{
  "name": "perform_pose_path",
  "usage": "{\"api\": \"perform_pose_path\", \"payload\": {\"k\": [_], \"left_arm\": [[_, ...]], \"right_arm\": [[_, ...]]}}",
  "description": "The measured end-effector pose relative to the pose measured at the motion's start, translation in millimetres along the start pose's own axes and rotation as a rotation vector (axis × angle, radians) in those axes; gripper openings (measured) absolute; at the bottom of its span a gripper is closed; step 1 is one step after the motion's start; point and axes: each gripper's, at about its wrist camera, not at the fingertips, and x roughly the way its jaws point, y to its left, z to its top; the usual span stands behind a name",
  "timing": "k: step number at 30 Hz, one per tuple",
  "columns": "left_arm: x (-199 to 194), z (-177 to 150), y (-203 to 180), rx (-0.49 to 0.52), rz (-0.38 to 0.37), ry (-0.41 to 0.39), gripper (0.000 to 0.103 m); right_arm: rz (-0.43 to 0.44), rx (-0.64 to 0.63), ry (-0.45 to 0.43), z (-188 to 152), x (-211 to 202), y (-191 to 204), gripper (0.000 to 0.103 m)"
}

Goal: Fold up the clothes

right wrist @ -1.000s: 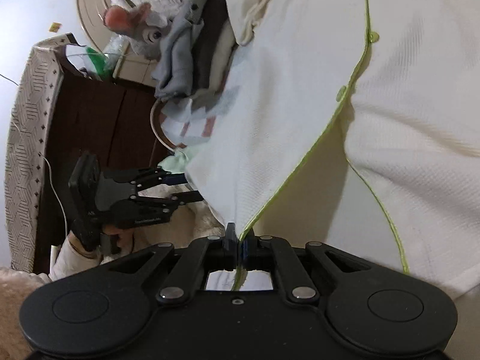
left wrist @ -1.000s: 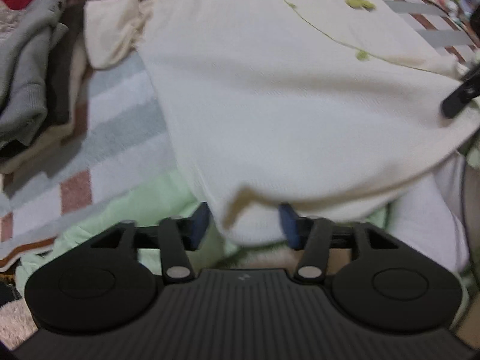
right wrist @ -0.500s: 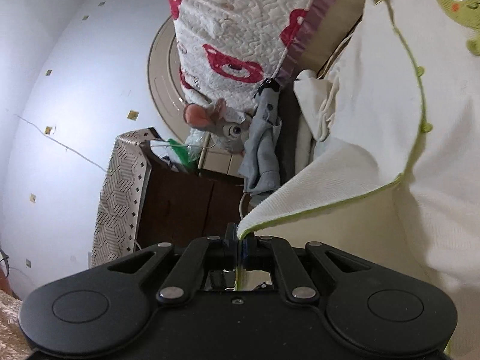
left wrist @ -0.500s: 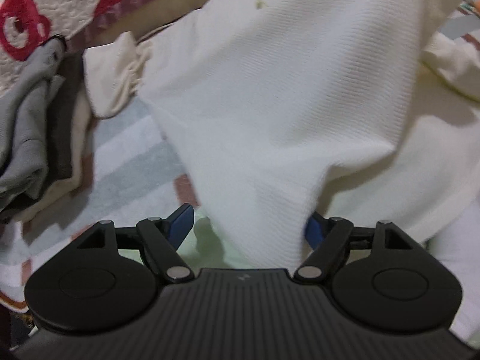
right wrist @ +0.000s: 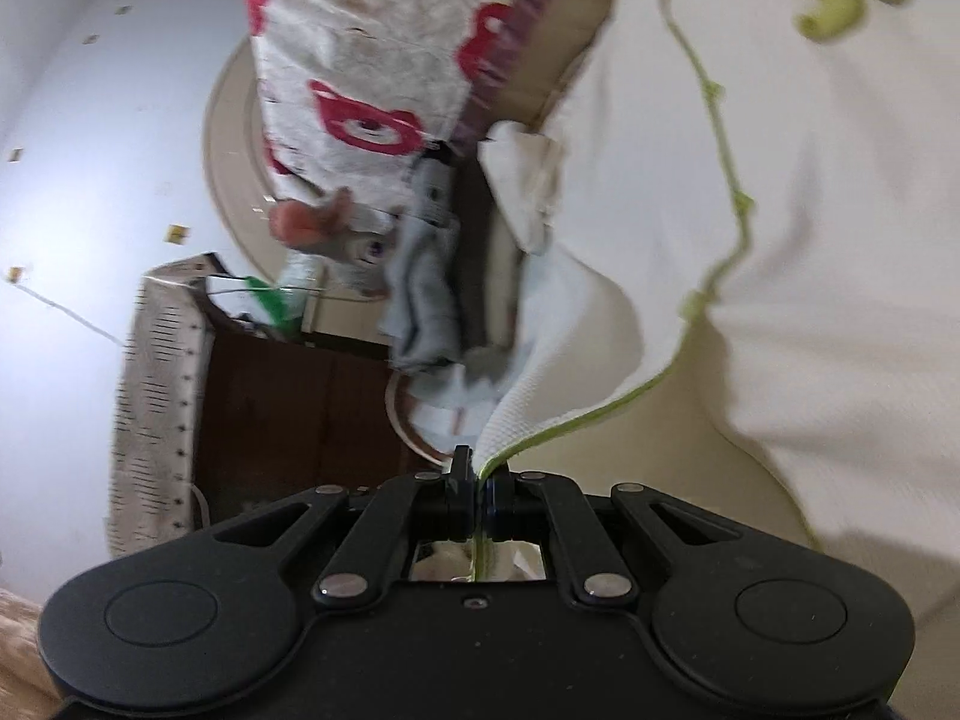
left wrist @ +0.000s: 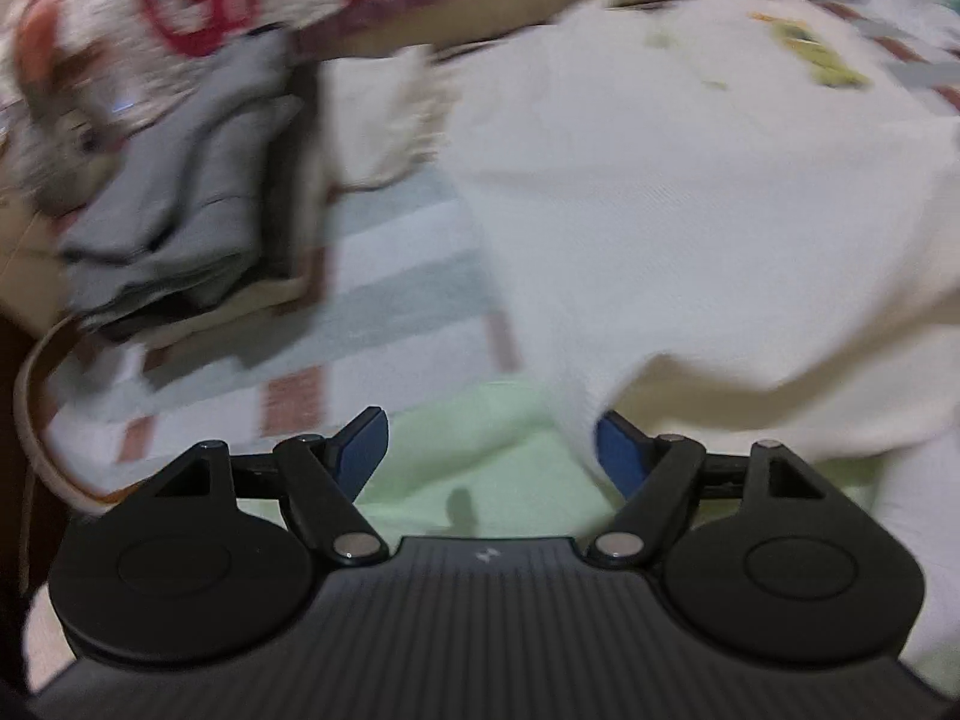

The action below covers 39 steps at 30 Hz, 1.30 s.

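A cream waffle-knit garment [left wrist: 690,192] with green trim and a green appliqué lies spread over a striped cloth. My left gripper [left wrist: 492,450] stands open, its blue pads wide apart; a lower corner of the garment hangs beside the right pad, not clamped. In the right wrist view my right gripper [right wrist: 479,483] is shut on the green-trimmed edge of the cream garment [right wrist: 810,240], which rises from the jaws and drapes to the right.
A pile of grey and dark clothes [left wrist: 180,210] sits at the left on the striped cloth [left wrist: 384,276]. A quilt with red bears [right wrist: 372,72] stands behind. A dark wooden cabinet [right wrist: 288,408] and a plush toy [right wrist: 336,228] are at the left.
My left gripper has opened wider and let go of the garment's lower fold, drawing back. The right gripper has lifted the trimmed edge and keeps hold of it.
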Motion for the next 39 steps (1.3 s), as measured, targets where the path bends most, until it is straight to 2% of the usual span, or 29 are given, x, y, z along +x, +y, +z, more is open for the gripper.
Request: {"api": "perform_pose_path", "payload": {"k": [3, 7, 14, 19, 22, 24, 25, 26, 28, 31, 35, 39], "left_arm": [[-6.8, 8.1, -28.0, 0.065, -0.152, -0.056, 0.075], [-2.2, 15.4, -49.3, 0.12, -0.157, -0.145, 0.075], [7.3, 27.8, -85.1, 0.211, -0.147, -0.302, 0.076], [25.8, 46.7, -77.2, 0.158, -0.005, -0.237, 0.076], [28.8, 48.9, -51.0, 0.045, 0.021, -0.179, 0.076], [28.9, 43.8, -31.5, -0.013, 0.064, -0.145, 0.07], [26.5, 39.8, -23.5, -0.036, 0.094, -0.136, 0.062], [23.5, 35.4, -15.9, -0.058, 0.126, -0.13, 0.037], [15.9, 29.7, -3.1, -0.086, 0.19, -0.131, 0.012], [5.9, 23.9, 8.9, -0.09, 0.229, -0.127, 0.009], [-9.4, 11.6, 11.7, -0.041, 0.23, -0.111, 0.004], [-11.7, 2.6, 12.9, -0.056, 0.151, -0.079, 0.004]], "right_arm": [[0.037, 0.008, 0.005, 0.7, 3.2, -0.2, 0.006], [0.11, -0.005, 0.021, 14.6, 16.5, 12.7, 0.006], [0.163, -0.054, 0.067, 48.0, 54.4, 36.2, 0.007], [0.265, -0.009, 0.065, 38.1, 59.1, 33.0, 0.007], [0.326, 0.018, 0.063, 32.2, 61.9, 31.0, 0.007], [0.367, 0.036, 0.062, 28.3, 63.8, 29.8, 0.007], [0.349, 0.039, 0.052, 25.7, 60.0, 27.7, 0.007], [0.327, 0.042, 0.042, 23.0, 55.5, 25.4, 0.007], [0.283, 0.047, 0.02, 17.6, 46.6, 20.9, 0.006], [0.178, 0.053, 0.014, 13.5, 46.7, 15.0, 0.006], [0.165, 0.065, 0.036, 10.8, 55.7, 8.6, 0.006], [0.139, 0.019, 0.09, 1.6, 53.4, 11.4, 0.006]]}}
